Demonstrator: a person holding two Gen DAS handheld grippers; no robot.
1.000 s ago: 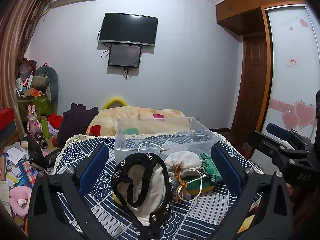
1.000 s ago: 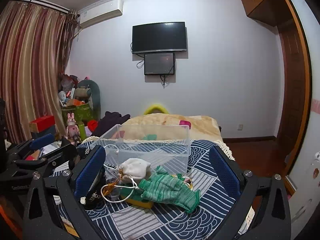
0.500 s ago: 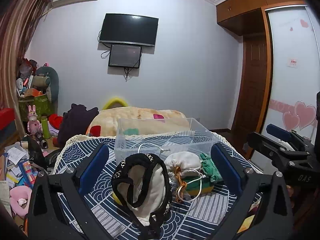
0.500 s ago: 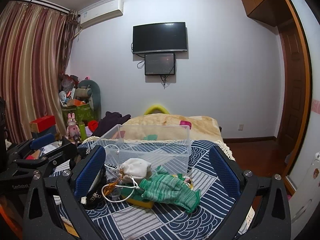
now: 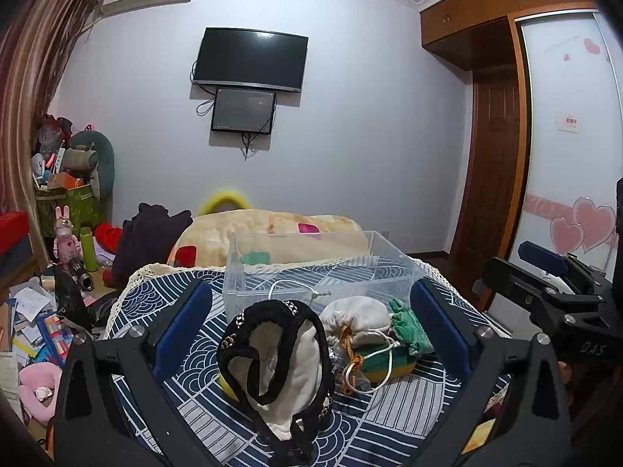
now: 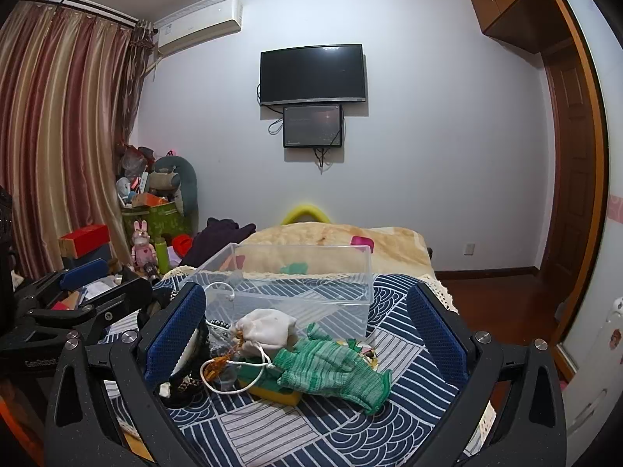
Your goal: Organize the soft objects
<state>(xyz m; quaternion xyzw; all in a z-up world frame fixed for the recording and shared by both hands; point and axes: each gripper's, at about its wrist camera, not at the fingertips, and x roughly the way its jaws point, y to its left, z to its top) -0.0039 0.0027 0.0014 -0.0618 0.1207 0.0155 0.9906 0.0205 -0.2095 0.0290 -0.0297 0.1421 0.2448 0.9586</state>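
A bedroom with pale walls, striped curtains at the left edge of the frame and a dark television [image 6: 312, 74] high on the far wall; low in the frame a blue-and-white patterned cloth [image 6: 393, 424] covers the work surface. On it, lower centre, the soft things lie in a loose heap — at the left of the left wrist view a cream pouch with black trim [image 5: 278, 366], just right of it a white drawstring bag [image 5: 356, 317] resting on a yellow-and-green sponge [image 6: 272, 387], and furthest right a green knitted glove [image 6: 335, 366] draped over the sponge's edge. Behind the heap, touching or nearly so, stands a clear plastic bin [image 6: 296, 284] with only a white cord showing through its near wall. The left gripper [image 5: 311, 334] hangs with its blue-padded jaws spread wide either side of the pouch and bag, gripping nothing. The right gripper [image 6: 307, 334] is likewise splayed — its pads flank the bag and glove without touching them. A beige blanket [image 6: 335, 245] lies on the bed beyond the bin.
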